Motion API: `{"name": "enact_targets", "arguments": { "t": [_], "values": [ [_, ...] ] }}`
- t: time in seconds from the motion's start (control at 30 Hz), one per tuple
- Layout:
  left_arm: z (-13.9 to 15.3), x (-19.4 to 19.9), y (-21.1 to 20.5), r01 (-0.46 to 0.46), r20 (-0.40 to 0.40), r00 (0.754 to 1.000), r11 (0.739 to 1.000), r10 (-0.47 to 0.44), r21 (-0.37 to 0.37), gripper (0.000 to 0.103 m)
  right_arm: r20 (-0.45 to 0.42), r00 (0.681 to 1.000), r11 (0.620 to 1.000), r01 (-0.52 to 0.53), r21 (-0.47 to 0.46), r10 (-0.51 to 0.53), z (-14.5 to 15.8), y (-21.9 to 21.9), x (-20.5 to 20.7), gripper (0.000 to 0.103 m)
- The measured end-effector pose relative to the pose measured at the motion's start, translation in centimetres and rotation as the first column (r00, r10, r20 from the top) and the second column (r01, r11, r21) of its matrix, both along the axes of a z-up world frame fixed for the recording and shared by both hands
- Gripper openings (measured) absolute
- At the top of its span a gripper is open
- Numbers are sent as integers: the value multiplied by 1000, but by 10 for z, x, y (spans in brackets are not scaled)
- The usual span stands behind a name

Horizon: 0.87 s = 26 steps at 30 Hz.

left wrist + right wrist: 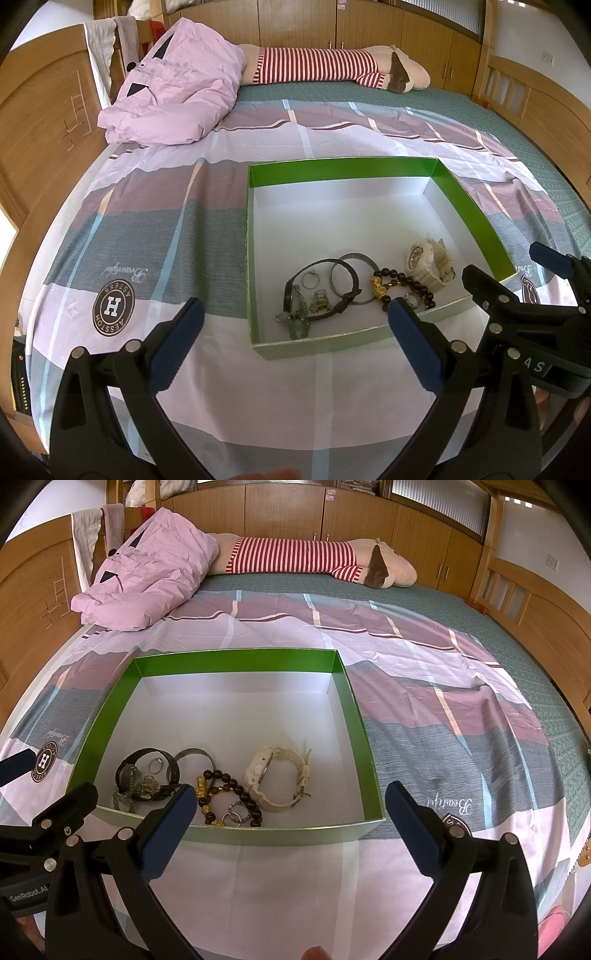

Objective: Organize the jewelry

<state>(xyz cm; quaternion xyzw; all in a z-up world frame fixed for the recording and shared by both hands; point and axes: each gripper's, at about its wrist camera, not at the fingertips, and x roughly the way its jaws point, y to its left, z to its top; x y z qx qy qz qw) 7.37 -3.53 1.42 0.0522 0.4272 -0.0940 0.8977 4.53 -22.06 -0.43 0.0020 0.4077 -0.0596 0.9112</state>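
Green-walled box [354,709] sits on the bed's striped sheet [443,709]; white watch [275,779], bead bracelet [236,794], and black watch [317,291] clustered at its near edge. Left claw [295,343] and right claw [291,823] both spread apart, empty, short of the box.

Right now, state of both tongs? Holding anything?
Left tongs: open, holding nothing, short of the green box.
Right tongs: open, holding nothing, at the box's near wall.
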Motion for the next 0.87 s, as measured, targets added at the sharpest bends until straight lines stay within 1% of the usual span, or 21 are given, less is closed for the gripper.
{"name": "enact_targets", "arguments": {
  "t": [0.5,0.6,0.7,0.73,0.8,0.83,0.87],
  "values": [
    [-1,0,0,1,5,1000,1000,-1,3,101,1,1000,1000,-2,-1,2,0,-1,0,102],
    [-1,-2,-2,8,14,1000,1000,-8,14,101,0,1000,1000,-2,-1,2,0,0,0,102],
    [1,-4,-1,12,1,1000,1000,-12,29,101,18,1000,1000,4,12,-5,2,-4,-2,102],
    [5,-13,4,-2,16,1000,999,2,33,101,50,999,1000,15,12,-15,8,-14,-4,102],
    [12,-32,15,-19,73,997,999,17,31,101,106,992,998,62,9,-63,15,-41,-10,102],
    [13,-44,21,-27,101,995,999,23,37,101,135,984,993,116,27,-119,17,-68,-12,102],
    [12,-53,25,-28,109,994,998,22,49,101,147,971,982,180,56,-187,14,-98,-11,102]
  ]
}}
